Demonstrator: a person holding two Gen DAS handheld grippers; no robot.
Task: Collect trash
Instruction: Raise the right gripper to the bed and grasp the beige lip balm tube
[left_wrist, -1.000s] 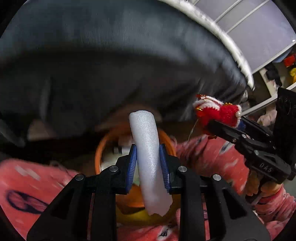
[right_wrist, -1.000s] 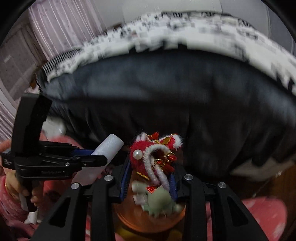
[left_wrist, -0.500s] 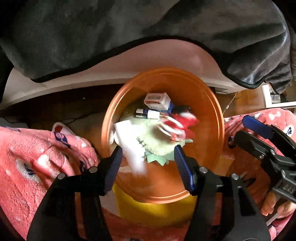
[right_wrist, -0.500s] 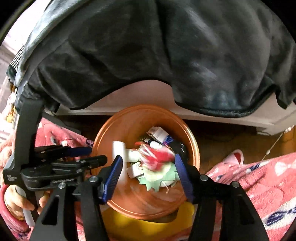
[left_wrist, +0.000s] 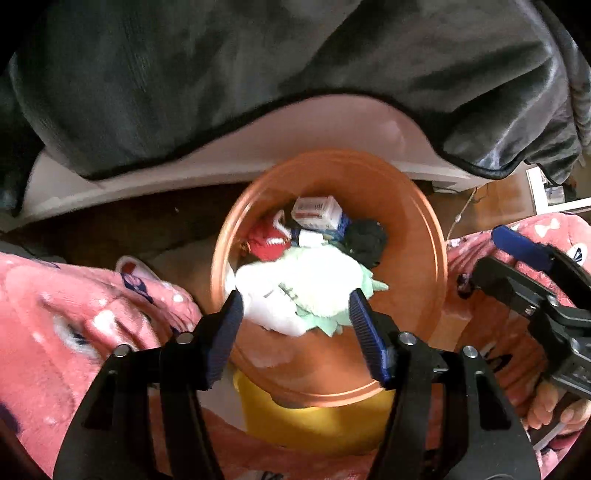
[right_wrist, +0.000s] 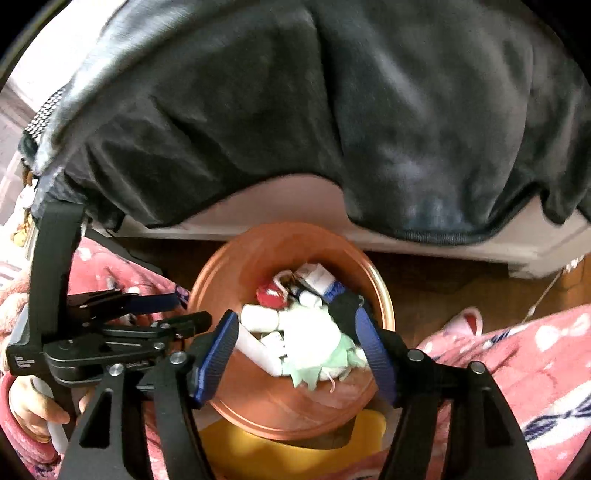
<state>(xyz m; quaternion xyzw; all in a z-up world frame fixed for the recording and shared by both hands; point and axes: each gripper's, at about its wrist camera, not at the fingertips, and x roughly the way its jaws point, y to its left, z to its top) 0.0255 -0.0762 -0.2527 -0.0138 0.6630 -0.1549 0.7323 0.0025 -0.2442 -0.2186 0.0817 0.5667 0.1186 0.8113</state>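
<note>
An orange bin stands below both grippers and holds trash. Inside lie a white foam stick, a red knitted ornament, a pale green plush piece, a small white box and a black wad. My left gripper hovers over the bin with its jaws opening and nothing pressed between them. My right gripper also hangs above the bin, its jaws opening, empty. Each gripper shows in the other's view: the right gripper, the left gripper.
A dark grey blanket drapes over a white bed edge just behind the bin. Pink patterned trouser legs flank the bin on both sides. A yellow object sits under the bin's near rim. Brown wooden floor surrounds it.
Both grippers dropped toward the bin and tilted downward. The left gripper let go of the white foam stick and the right let go of the red ornament; both now lie in the bin.
</note>
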